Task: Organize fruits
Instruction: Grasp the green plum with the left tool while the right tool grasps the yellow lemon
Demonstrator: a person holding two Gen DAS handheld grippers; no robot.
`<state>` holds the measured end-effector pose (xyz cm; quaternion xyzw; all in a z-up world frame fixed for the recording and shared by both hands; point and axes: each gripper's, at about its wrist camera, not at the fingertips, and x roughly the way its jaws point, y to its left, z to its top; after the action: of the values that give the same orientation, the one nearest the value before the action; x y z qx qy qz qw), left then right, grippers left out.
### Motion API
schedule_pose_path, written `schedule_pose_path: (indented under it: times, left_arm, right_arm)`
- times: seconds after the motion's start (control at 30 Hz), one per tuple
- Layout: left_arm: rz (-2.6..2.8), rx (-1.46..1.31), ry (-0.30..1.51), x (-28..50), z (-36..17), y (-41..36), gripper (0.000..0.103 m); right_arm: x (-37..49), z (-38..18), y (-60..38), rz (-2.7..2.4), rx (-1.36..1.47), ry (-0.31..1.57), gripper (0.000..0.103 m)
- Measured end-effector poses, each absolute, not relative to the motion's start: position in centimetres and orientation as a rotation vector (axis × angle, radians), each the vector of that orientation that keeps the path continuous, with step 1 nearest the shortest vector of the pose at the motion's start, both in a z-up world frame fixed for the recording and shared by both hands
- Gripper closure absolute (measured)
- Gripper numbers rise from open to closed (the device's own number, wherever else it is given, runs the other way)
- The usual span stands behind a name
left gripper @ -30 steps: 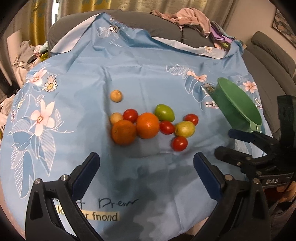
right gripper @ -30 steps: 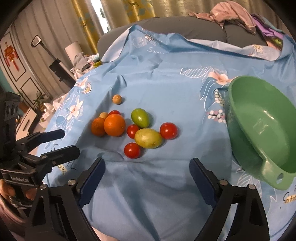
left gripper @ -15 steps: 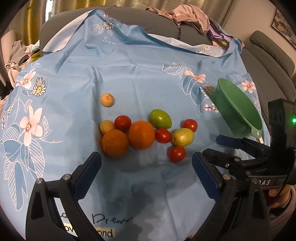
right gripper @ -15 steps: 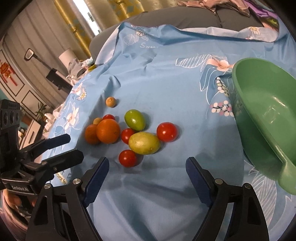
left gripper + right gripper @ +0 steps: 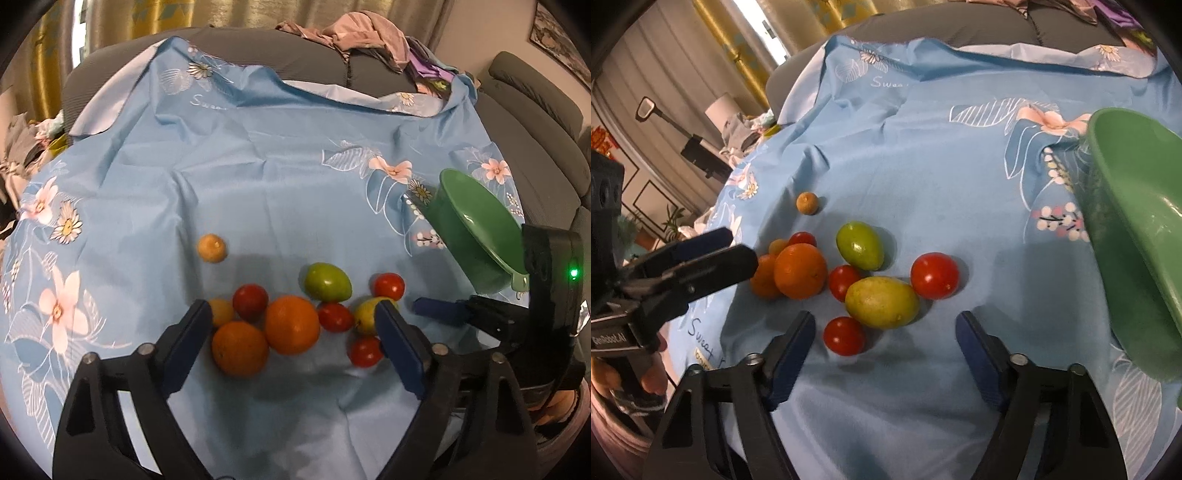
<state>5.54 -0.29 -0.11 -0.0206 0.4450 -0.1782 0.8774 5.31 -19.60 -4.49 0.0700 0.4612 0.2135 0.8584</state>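
A cluster of fruit lies on the blue flowered cloth [image 5: 258, 184]: two oranges [image 5: 291, 325] [image 5: 240, 348], several red tomatoes [image 5: 251, 301], a green fruit [image 5: 327, 282], a yellow-green fruit [image 5: 882, 302] and two small yellow fruits, one apart [image 5: 211, 248]. My left gripper [image 5: 291, 332] is open, its fingers either side of the oranges. My right gripper [image 5: 884, 332] is open, just short of the yellow-green fruit and a tomato [image 5: 844, 336]. A green bowl [image 5: 1137, 229] sits at the right, empty.
The cloth covers a grey sofa [image 5: 314, 62] with a pile of clothes [image 5: 362, 37] on its back. Each gripper shows in the other's view: the right one [image 5: 443, 312], the left one [image 5: 701, 254]. Clutter and a lamp [image 5: 720, 107] stand left.
Both grippers have moved forward and lower toward the fruit cluster. The fruit and bowl have not moved. Both stay open.
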Motion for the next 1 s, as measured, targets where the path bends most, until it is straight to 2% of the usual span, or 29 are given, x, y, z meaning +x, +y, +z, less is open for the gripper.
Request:
schedule_pose_path:
  times: [0.07, 0.23, 0.33, 0.4, 0.5, 0.57, 0.7, 0.9, 0.97, 1.0]
  left_arm:
    - [-0.384, -0.036, 0.942, 6.2, -0.4, -0.5, 0.022]
    - [-0.405, -0.01, 0.955, 7.2, -0.8, -1.3, 0.024]
    - [-0.428, 0.02, 0.966, 8.0, -1.0, -2.2, 0.025]
    - [-0.447, 0.038, 0.974, 8.4, -1.2, -2.9, 0.026]
    - [-0.461, 0.068, 0.993, 8.9, -1.8, -3.7, 0.027]
    - [-0.473, 0.086, 1.014, 9.3, -2.3, -4.3, 0.034]
    - [-0.477, 0.123, 1.051, 10.0, -3.3, -5.7, 0.035]
    - [-0.451, 0.211, 1.084, 10.4, -4.9, -7.4, 0.044]
    - [-0.434, 0.234, 1.088, 10.5, -5.3, -7.6, 0.054]
    - [-0.421, 0.242, 1.09, 10.6, -5.4, -7.6, 0.055]
  right_arm:
    - [5.8, -4.9, -19.4, 0.449, 0.15, 0.984, 0.032]
    - [6.7, -5.5, -18.9, 0.451, 0.144, 0.992, 0.034]
    - [7.0, -5.4, -18.7, 0.454, 0.132, 0.98, 0.04]
    - [7.2, -5.5, -18.6, 0.453, 0.113, 0.973, 0.054]
    - [7.1, -5.5, -18.9, 0.467, 0.101, 0.955, 0.055]
    - [6.9, -5.5, -19.4, 0.453, 0.101, 0.945, 0.055]
    - [6.5, -5.2, -21.1, 0.425, 0.104, 0.941, 0.055]
    - [5.9, -4.9, -21.9, 0.428, 0.097, 0.93, 0.055]
    - [5.9, -4.9, -22.0, 0.432, 0.103, 0.929, 0.055]
    - [6.0, -5.0, -22.1, 0.433, 0.103, 0.929, 0.055]
